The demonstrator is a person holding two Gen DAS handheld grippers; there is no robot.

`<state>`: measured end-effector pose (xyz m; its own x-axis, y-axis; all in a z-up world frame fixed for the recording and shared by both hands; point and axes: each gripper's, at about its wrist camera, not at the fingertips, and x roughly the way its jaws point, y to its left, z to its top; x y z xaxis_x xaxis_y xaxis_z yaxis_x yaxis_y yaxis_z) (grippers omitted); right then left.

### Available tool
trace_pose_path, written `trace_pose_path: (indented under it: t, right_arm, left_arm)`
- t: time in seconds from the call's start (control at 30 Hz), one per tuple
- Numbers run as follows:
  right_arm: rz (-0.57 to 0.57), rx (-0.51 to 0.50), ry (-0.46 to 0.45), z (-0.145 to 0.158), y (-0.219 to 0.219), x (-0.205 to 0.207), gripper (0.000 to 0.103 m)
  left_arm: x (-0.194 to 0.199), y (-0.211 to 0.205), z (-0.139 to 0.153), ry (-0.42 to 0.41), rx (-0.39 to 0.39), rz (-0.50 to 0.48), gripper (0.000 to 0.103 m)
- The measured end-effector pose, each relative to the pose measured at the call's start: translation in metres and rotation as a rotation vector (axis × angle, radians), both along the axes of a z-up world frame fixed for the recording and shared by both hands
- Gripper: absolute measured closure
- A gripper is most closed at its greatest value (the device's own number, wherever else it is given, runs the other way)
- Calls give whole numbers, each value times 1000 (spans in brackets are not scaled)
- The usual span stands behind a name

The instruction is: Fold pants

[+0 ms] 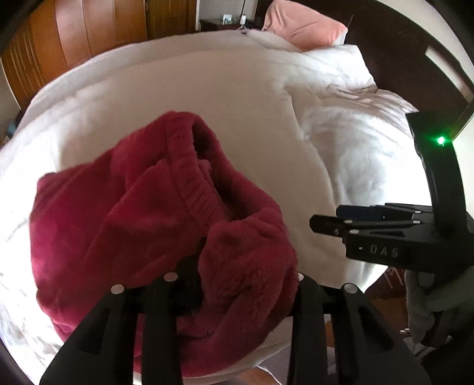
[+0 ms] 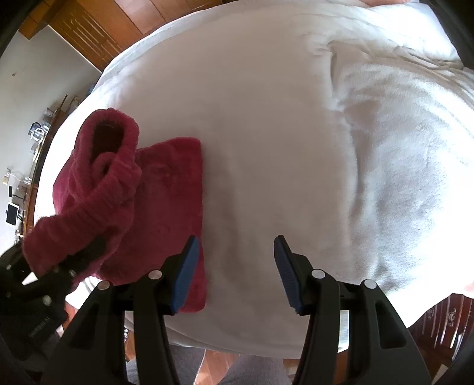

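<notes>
Black gripper frames fill the bottom of both wrist views. Beyond them spreads the bed, covered by a white fleecy blanket, smooth in the middle and rumpled toward the headboard side, where a pink pillow lies. Wooden wardrobe doors stand behind the bed.

On the near left part of the blanket lie the red fleece pants. Part of them lies flat as a folded slab, and the ribbed elastic waistband is bunched up on top, with one opening gaping upward. A thick fold of the fabric drapes over the left gripper and hides its fingertips; the fleece sits between the jaws, but whether the pads press on it cannot be told from either view.

Over bare blanket just right of the pants, the right gripper hovers with its blue-padded fingers spread apart and nothing between them. The left pad stands at the edge of the flat red slab. In the left wrist view a gloved hand grips the right tool's handle, below a small green light.
</notes>
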<state>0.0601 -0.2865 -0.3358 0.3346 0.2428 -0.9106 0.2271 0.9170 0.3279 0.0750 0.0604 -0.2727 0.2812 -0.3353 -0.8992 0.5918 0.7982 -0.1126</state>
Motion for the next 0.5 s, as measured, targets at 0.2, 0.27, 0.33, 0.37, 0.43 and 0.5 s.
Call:
trace_pose_path:
  t: [0.2, 0.27, 0.33, 0.37, 0.43, 0.5]
  right_arm:
    - [12, 14, -10, 2, 3, 7, 49]
    - [13, 34, -16, 3, 4, 10, 49]
    - [14, 88, -25, 6, 6, 13, 49]
    - [15, 109, -31, 8, 7, 16, 49]
    - [24, 133, -45, 12, 12, 20, 49]
    - [42, 157, -54, 16, 21, 25, 47]
  left_arm:
    - [-8, 9, -3, 93, -103, -37, 46]
    - [-13, 10, -2, 116, -132, -65, 46]
    - [-17, 13, 1, 133, -159, -84, 46]
    - [-18, 15, 3, 135, -165, -85, 46]
    - [-18, 26, 9, 127, -171, -63, 46]
    - [-13, 46, 17, 115, -185, -7, 44]
